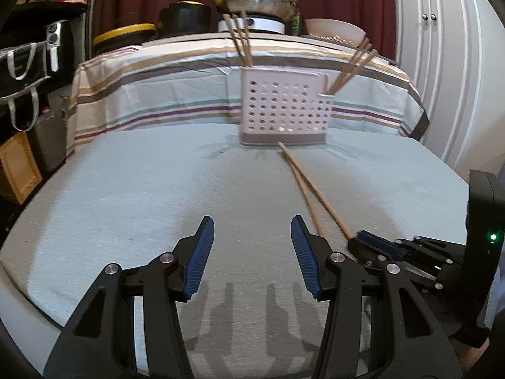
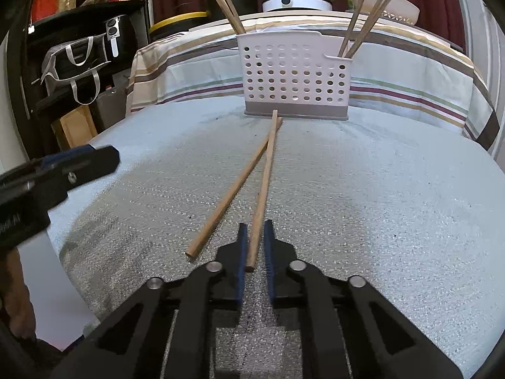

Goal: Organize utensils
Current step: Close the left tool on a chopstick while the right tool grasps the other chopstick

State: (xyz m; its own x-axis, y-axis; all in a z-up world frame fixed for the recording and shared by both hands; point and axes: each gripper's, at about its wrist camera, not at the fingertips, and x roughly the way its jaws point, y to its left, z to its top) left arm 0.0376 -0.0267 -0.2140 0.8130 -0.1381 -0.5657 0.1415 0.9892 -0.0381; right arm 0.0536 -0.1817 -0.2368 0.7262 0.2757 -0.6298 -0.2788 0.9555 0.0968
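Note:
Two wooden chopsticks lie on the pale table mat, running from near me up to the white perforated utensil holder (image 2: 295, 75). My right gripper (image 2: 255, 230) has its jaws nearly closed around the near end of the right chopstick (image 2: 263, 186). The left chopstick (image 2: 233, 189) lies loose beside it, crossing it near the holder. Several chopsticks stand in the holder's left (image 2: 228, 8) and right (image 2: 363, 20) compartments. My left gripper (image 1: 252, 230) is open and empty above the mat, left of the two chopsticks (image 1: 303, 186). The holder (image 1: 284, 107) stands ahead of it.
Behind the mat, a striped cloth (image 1: 157, 94) covers a raised surface with a steel pan (image 1: 258, 0), black pots (image 1: 184, 15) and a bowl (image 1: 334, 30). A dark shelf with bags (image 1: 22, 63) stands at left. White cabinet doors (image 1: 442, 47) stand at right.

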